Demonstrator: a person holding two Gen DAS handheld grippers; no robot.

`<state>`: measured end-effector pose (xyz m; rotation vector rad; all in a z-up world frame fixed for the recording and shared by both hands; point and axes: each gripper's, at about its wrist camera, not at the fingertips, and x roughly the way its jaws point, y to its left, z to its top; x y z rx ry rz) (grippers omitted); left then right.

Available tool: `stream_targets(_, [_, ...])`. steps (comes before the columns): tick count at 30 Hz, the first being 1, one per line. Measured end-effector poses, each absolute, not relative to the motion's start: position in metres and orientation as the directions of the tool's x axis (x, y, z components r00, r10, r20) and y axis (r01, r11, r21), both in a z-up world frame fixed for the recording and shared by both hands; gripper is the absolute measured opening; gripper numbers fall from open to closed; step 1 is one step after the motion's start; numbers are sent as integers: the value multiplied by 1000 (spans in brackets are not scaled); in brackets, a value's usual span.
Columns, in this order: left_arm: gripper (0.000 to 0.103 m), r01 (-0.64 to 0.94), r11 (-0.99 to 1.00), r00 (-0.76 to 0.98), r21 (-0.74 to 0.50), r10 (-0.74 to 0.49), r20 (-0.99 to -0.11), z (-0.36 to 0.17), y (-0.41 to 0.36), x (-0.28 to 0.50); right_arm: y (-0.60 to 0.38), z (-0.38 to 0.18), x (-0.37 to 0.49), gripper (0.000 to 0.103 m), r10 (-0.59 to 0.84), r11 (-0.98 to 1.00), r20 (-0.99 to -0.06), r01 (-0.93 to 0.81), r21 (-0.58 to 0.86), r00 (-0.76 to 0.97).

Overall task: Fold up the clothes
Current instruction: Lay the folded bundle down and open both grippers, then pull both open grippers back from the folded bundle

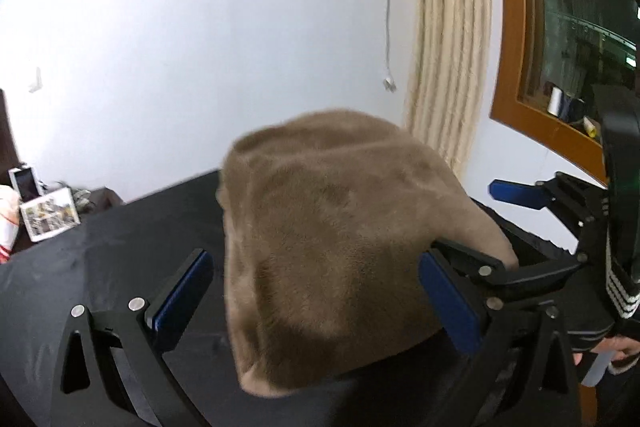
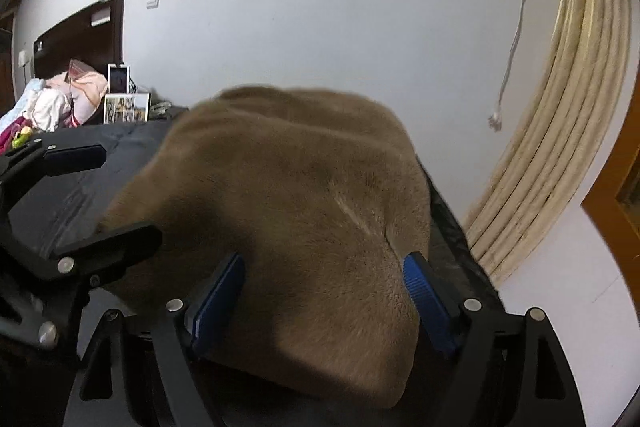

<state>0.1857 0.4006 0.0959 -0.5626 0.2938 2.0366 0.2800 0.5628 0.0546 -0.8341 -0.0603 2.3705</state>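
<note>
Brown, fuzzy folded garment [image 1: 328, 247] lies in a thick bundle on the black table covering [image 1: 120, 239], between both tools. The left gripper [image 1: 316, 303] is spread wide, its blue pads either side of the bundle, pinching nothing. The right gripper [image 2: 324, 303] likewise stands apart, flanking the garment's near edge.
</note>
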Motion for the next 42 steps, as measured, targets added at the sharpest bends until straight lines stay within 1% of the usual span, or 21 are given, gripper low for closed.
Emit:
stream_targets(5, [103, -829, -560, -493, -13, 740, -458, 105, 371, 193, 534, 65, 287, 84, 609, -786, -487, -559, -265, -626])
stream_targets(10, [103, -802, -596, -518, -34, 723, -458, 106, 355, 189, 509, 68, 294, 84, 626, -777, -444, -560, -287, -641])
stream_targets(13, [103, -796, -605, -526, -19, 707, -474, 102, 360, 190, 501, 67, 298, 84, 638, -768, -433, -568, -297, -636])
stream_targets(17, [103, -790, -613, -535, 17, 676, -507, 88, 373, 191, 504, 62, 301, 84, 643, -760, -450, -588, -277, -620])
stream_targets(21, [103, -788, -615, -522, 14, 657, -544, 73, 382, 190, 506, 54, 309, 84, 648, -750, -468, -612, -253, -601])
stream_targets(30, [103, -781, -621, -533, 69, 604, -593, 53, 411, 189, 492, 40, 323, 84, 654, -733, -507, -637, -240, -561])
stream_targets(33, [103, -784, -618, -520, 60, 601, -607, 46, 415, 185, 487, 30, 326, 84, 647, -730, -534, -644, -229, -545])
stream_targets(38, [103, -791, -611, -494, 34, 604, -625, 36, 418, 178, 477, 18, 333, 85, 594, -755, -577, -635, -162, -560])
stream_targets(42, [103, -793, -608, -487, 32, 603, -632, 31, 422, 178, 466, 9, 339, 85, 571, -769, -595, -622, -148, -565])
